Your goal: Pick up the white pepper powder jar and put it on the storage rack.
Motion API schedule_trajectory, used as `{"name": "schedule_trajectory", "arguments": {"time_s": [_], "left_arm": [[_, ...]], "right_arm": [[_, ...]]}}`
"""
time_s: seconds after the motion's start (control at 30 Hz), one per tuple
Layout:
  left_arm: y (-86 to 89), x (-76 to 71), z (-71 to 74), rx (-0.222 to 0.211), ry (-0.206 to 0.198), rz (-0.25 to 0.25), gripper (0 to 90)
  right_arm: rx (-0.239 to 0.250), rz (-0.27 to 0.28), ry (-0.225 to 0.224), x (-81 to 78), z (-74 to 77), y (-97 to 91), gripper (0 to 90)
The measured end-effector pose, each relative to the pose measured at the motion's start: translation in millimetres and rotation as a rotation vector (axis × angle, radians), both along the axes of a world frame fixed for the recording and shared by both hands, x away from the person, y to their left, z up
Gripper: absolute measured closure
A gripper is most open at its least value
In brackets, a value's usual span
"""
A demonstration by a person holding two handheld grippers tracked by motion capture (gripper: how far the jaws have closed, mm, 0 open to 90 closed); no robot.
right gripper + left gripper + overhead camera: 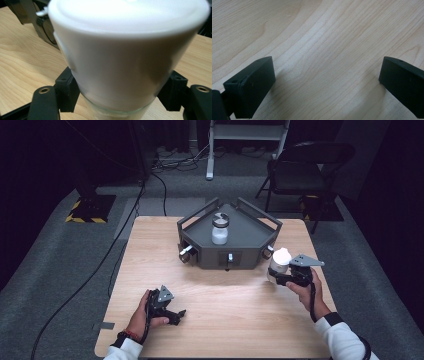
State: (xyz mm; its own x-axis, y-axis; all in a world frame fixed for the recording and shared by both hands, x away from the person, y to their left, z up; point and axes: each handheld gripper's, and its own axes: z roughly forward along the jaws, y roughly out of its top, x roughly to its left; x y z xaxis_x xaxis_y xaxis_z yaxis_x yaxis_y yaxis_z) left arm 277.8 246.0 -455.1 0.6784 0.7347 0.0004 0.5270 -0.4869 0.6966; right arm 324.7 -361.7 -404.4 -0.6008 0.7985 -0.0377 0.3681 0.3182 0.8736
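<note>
Two grippers on my feed, doing different things. Right gripper is clamped on a white-capped glass jar, jaws pressing its sides just under the cap; from the right gripper view the white cap bulks large between both black jaws, with a strip of clear glass below it. I see the jar held upright, lifted off the wooden table, near the table's right edge and just beside the front-right corner of the dark grey tray fixture. That jar is apart from the fixture, not touching it as far as I can tell. Left gripper sits low at the front-left of the table in the person's left hand, jaws apart with nothing between them; the left gripper view gives me bare wood grain between the two black jaws, which rest on or just above the surface, can't tell which. Second jar, clear glass with white contents and a dark-and-white top, stands upright on the fixture's raised deck, roughly centred. Fixture front faces carry small round knobs, one per face as far as I can see. Well behind the table, a dark folding chair stands on grey floor.
</note>
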Motion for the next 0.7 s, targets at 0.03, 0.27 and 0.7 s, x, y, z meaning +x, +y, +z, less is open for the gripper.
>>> {"name": "schedule_trajectory", "arguments": {"time_s": [0.03,0.27,0.7], "left_arm": [[0.0,0.0,0.0,0.000,0.000,0.000,0.1],[0.0,0.0,0.0,0.000,0.000,0.000,0.2],[0.2,0.4,0.0,0.000,0.000,-0.002,0.1]], "right_arm": [[0.001,0.005,-0.003,-0.7,2.1,0.4,29.8],[0.005,0.016,-0.016,-6.1,15.5,6.3,29.8],[-0.018,0.008,-0.032,-10.0,46.6,19.4,29.9]]}}
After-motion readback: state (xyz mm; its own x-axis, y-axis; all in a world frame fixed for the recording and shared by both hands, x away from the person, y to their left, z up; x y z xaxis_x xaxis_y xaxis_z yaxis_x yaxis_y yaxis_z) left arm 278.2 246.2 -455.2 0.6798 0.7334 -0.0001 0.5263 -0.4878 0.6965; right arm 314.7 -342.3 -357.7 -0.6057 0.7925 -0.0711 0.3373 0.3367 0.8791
